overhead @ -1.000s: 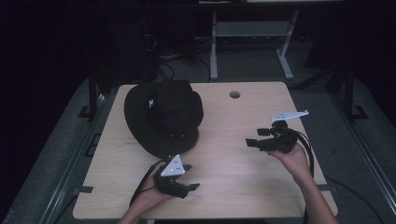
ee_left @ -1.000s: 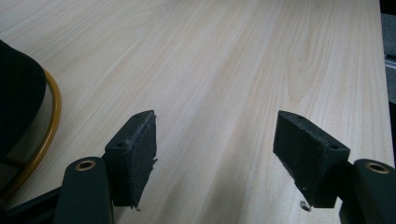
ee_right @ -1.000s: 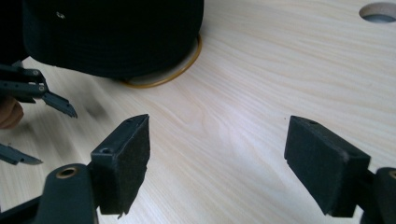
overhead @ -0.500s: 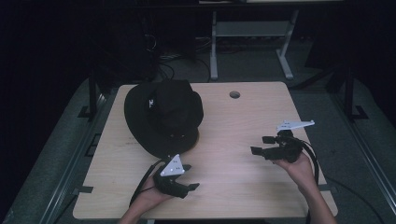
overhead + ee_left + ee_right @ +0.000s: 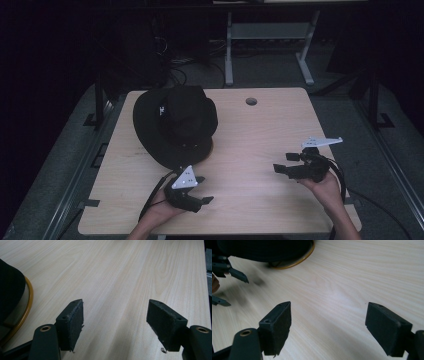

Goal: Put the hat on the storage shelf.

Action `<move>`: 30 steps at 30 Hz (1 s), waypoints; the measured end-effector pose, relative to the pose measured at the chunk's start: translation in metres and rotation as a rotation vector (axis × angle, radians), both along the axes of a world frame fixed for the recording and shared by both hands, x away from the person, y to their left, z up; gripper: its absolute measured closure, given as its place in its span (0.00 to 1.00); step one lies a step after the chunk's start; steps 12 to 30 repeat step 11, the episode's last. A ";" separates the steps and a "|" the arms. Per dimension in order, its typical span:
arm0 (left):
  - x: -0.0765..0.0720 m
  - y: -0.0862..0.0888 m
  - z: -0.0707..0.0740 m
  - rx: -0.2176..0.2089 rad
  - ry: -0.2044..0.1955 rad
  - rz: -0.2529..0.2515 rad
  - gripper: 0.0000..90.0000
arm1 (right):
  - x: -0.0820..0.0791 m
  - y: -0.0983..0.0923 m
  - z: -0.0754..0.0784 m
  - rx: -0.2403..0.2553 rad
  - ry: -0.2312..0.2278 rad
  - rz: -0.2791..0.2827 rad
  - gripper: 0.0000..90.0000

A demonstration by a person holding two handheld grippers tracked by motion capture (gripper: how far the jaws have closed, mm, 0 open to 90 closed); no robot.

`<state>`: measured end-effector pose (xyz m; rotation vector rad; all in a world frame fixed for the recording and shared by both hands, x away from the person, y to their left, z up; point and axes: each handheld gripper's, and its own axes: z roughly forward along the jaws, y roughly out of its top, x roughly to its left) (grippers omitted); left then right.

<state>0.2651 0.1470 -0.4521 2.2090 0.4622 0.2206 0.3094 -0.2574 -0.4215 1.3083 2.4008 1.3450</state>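
Note:
A black brimmed hat [image 5: 175, 125] lies on the left half of the wooden table [image 5: 260, 125]. My left gripper [image 5: 204, 190] rests near the front edge just below the hat, open, with nothing between its pads. In the left gripper view its jaws [image 5: 117, 322] stand wide over bare wood, and the hat's yellow-edged brim [image 5: 12, 297] is at the left. My right gripper [image 5: 285, 162] hovers low at the right, pointing left, open and empty. The right gripper view shows its wide jaws [image 5: 328, 327], the hat [image 5: 262, 247] ahead and the left gripper [image 5: 227, 272] at the left edge.
A round cable hole [image 5: 251, 101] sits near the table's far edge. Behind the table stand a white metal frame [image 5: 270, 45] and loose cables on the dark floor. Bare wood lies between the two grippers.
My right gripper has drifted a little toward the near right and sunk closer to the table. The left gripper and the hat have stayed put.

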 end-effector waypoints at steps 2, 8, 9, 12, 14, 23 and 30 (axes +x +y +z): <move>0.000 0.000 0.000 -0.001 0.002 0.000 0.33 | -0.004 -0.001 -0.001 0.001 0.000 0.001 0.23; 0.000 -0.001 -0.001 0.000 0.002 -0.002 0.33 | -0.021 -0.002 -0.009 0.005 -0.008 0.005 0.22; 0.000 -0.002 -0.001 -0.001 0.003 -0.001 0.33 | -0.024 -0.003 -0.011 0.007 -0.010 0.005 0.22; 0.000 -0.003 -0.001 0.002 0.005 -0.004 0.33 | -0.031 -0.003 -0.014 0.017 -0.013 0.009 0.22; 0.000 -0.003 -0.001 0.002 0.005 -0.004 0.33 | -0.031 -0.003 -0.014 0.017 -0.013 0.009 0.22; 0.000 -0.003 -0.001 0.002 0.005 -0.004 0.33 | -0.031 -0.003 -0.014 0.017 -0.013 0.009 0.22; 0.000 -0.003 -0.001 0.002 0.005 -0.004 0.33 | -0.031 -0.003 -0.014 0.017 -0.013 0.009 0.22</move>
